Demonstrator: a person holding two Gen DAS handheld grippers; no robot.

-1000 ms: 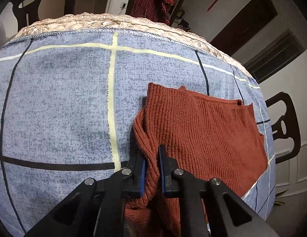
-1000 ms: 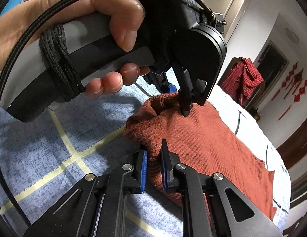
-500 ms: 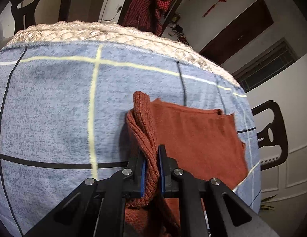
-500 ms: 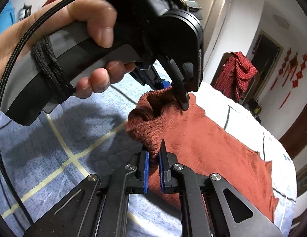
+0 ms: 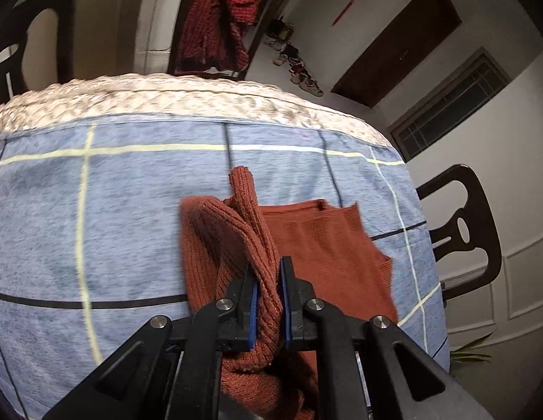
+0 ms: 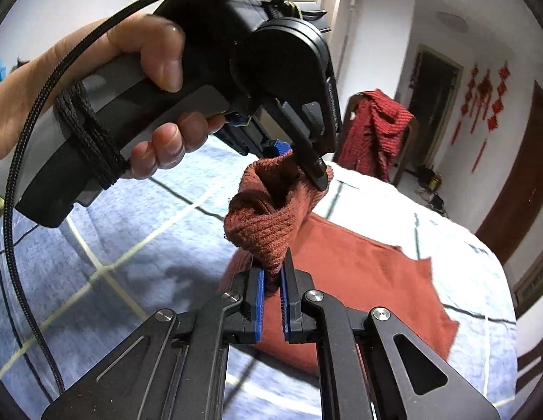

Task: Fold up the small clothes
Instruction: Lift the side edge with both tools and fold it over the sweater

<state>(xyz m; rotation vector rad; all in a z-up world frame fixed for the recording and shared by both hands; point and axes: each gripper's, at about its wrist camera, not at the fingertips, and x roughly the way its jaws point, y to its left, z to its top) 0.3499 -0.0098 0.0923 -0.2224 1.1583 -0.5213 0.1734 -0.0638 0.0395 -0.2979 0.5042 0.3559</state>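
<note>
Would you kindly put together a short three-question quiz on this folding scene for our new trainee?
1. True or false: the left gripper is shut on the rust-red knit garment.
2. The right gripper grips: A) the garment's lifted edge, B) the blue checked cloth, C) nothing.
3. What hangs over the chair beyond the table?

Key: 1 true. 2 A. 3 a red checked cloth.
</note>
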